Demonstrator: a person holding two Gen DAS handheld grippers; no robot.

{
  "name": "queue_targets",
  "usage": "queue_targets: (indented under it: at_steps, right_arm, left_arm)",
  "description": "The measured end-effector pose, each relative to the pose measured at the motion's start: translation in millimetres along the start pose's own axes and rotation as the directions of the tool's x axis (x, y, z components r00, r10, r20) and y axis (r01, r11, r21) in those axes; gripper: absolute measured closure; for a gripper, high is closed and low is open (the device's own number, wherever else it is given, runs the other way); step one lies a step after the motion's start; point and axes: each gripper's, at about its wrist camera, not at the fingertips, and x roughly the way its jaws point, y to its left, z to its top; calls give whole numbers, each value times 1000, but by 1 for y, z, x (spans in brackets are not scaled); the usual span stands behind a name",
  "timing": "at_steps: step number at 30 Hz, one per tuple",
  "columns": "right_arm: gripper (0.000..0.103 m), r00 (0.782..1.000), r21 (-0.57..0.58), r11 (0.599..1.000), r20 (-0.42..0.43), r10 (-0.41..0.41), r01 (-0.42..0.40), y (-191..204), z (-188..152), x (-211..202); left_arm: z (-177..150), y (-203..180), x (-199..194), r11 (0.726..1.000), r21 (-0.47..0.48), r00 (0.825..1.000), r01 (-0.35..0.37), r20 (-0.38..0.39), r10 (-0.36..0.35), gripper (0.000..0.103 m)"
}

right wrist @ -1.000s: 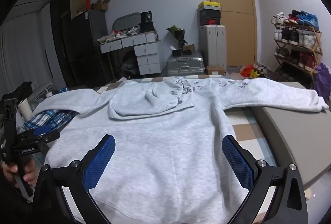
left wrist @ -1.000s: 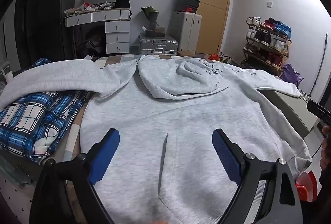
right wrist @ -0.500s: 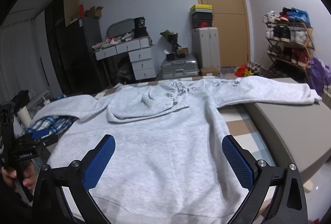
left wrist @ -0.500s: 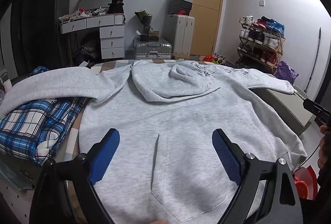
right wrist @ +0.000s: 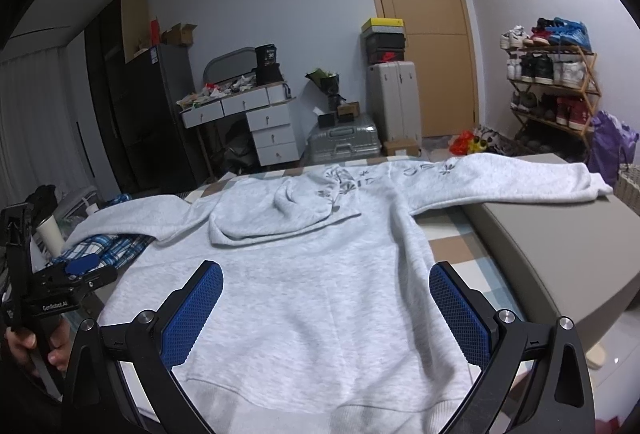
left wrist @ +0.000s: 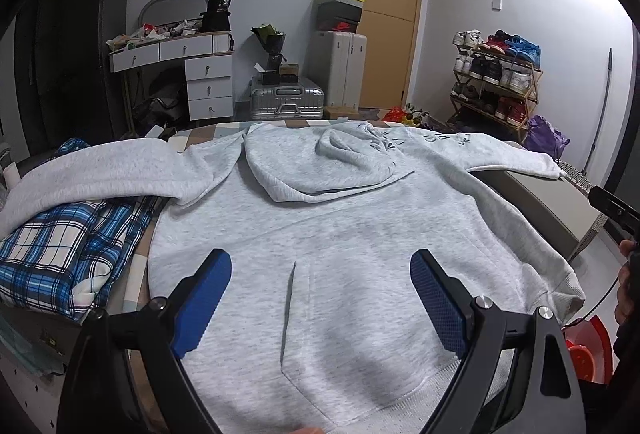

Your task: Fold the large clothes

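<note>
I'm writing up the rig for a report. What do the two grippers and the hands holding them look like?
Both the left gripper and the right gripper have black angular frames with silver bolts and blue, diamond-textured finger pads. In the right wrist view, the left gripper's black body carries small white lettering and a bare hand grips its handle. No sleeve shows.

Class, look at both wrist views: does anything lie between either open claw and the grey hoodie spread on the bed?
Nothing visible does. The left claw and right claw hang open over the grey hoodie, with no object between.
</note>
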Motion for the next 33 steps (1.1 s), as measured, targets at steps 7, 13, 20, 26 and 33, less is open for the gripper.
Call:
queue_targets:
  at_steps: [7, 13, 20, 26, 33]
  right_arm:
    - [0, 1000, -7, 1000, 4, -3, 3, 4, 1, -2]
    - [0, 1000, -18, 1000, 6, 8, -8, 6, 2, -1]
    - [0, 1000, -7, 1000, -6, 13, -13, 3, -1, 7]
    - [0, 1000, -6, 1000, -20, 17, -17, 0, 1, 12]
    - [0, 999, -8, 999, -10, 40, -41, 2, 4, 19]
  left_arm:
    - [-3, 1, 3, 1000, 9, 1000, 6, -14, -6, 15]
    - [-5, 3, 1, 1000, 19, 1000, -4, -15, 4, 15]
    - [-4, 5, 9, 1000, 22, 1000, -10, -23, 10, 15]
    - [-2, 8, 13, 1000, 11, 1000, -14, -27, 14, 15]
    - [1, 11, 18, 1000, 8, 999, 0, -33, 0, 15]
